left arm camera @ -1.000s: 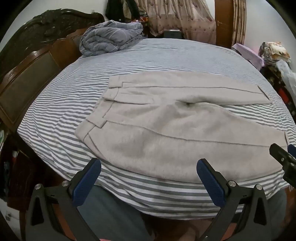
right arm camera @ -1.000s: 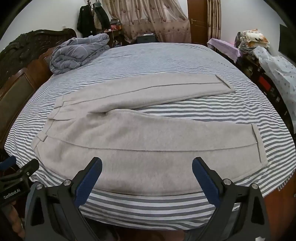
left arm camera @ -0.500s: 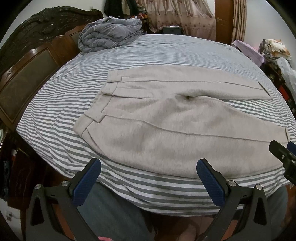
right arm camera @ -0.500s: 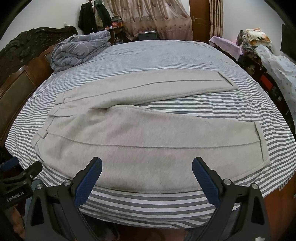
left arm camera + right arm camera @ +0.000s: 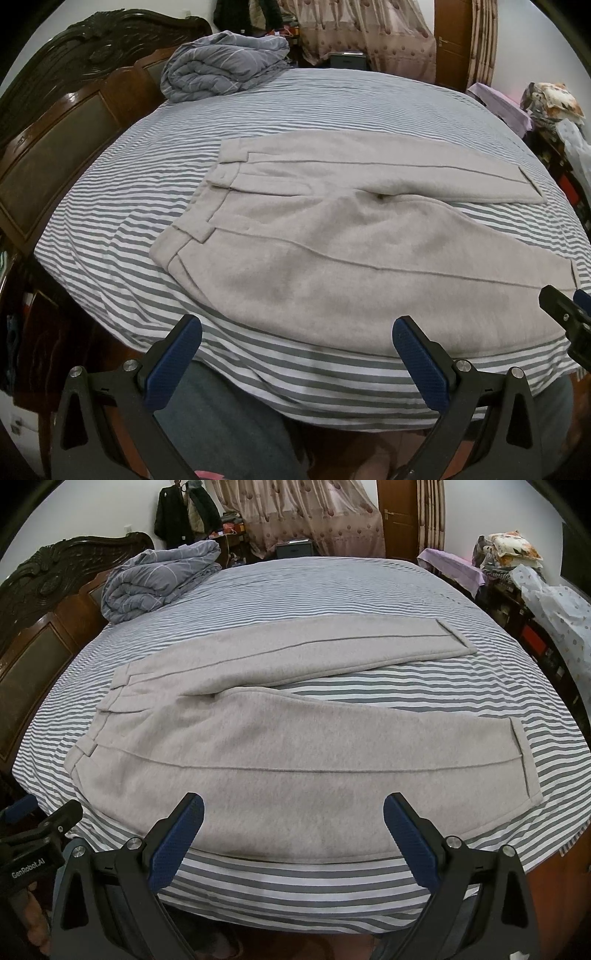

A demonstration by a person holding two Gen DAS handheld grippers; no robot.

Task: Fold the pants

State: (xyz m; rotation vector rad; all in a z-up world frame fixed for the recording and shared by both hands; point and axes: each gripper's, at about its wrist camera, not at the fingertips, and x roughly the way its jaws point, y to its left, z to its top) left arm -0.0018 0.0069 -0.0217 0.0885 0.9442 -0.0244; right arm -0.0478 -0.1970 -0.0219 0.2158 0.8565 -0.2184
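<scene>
Covering most of both views, the grey-and-white striped bed sheet (image 5: 332, 590) carries the light grey, thick fleece pants (image 5: 258, 760), which lie flat and unfolded, waistband at the left, the two legs spread in a V toward the right, the near leg close to the near edge. Judged soft, limp and fairly weighty, the fabric should drape and sag when lifted; sensible holds are the near waistband corner (image 5: 162, 254) and the near cuffed hem (image 5: 524, 764). Both the left gripper (image 5: 295, 347) and right gripper (image 5: 293, 823) hover short of the near edge, jaws wide apart, empty.
</scene>
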